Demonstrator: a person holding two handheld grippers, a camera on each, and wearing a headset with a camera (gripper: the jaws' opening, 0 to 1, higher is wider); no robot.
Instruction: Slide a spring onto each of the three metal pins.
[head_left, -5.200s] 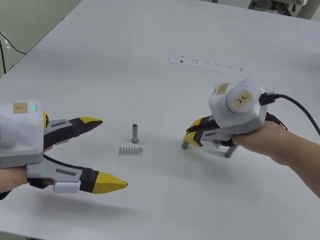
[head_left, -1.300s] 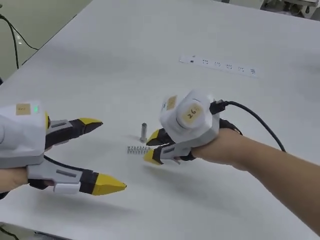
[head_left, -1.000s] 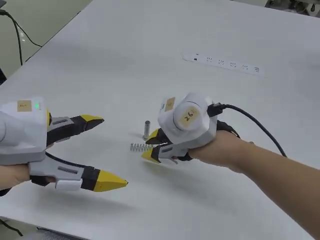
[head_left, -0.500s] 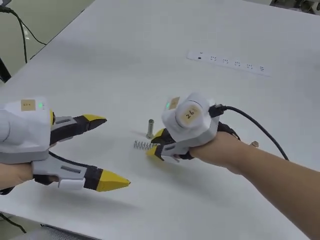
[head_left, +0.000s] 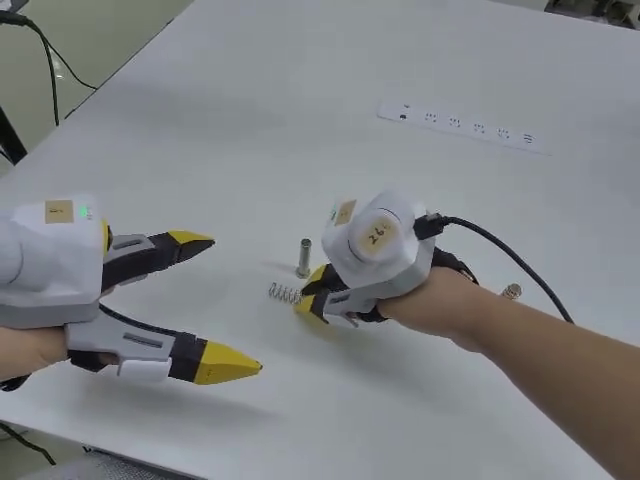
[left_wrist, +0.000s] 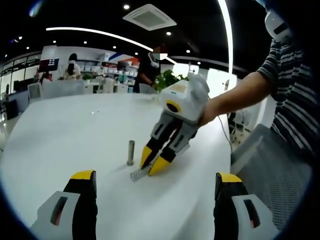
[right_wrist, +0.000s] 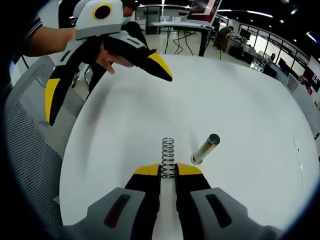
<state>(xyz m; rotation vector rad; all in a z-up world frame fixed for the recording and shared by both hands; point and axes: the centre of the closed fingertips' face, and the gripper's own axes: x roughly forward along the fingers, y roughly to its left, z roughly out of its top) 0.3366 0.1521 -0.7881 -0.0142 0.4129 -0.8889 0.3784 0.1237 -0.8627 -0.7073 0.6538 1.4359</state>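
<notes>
- Pinching one end of a small coiled steel spring (head_left: 284, 292) (right_wrist: 168, 150), the right gripper (head_left: 310, 300) (right_wrist: 168, 169) has its yellow-tipped jaws nearly closed; the spring lies on the table, pointing out ahead of them.
- A short grey metal pin (head_left: 304, 257) (right_wrist: 205, 148) stands upright just beside the spring.
- Facing it, the left gripper (head_left: 228, 303) (left_wrist: 155, 176) is spread wide, holding nothing.
- A round tan sticker (head_left: 377, 234) on the right gripper bears handwriting too blurred to read; the left gripper's tan label (head_left: 59, 211) likewise.
- The plain white table (head_left: 250, 120) carries a white power strip (head_left: 465, 127) beyond the right gripper.
- The room has curved strip lights (left_wrist: 100, 32), a ceiling vent (left_wrist: 149, 16) and a grey mesh chair (left_wrist: 270, 170).
</notes>
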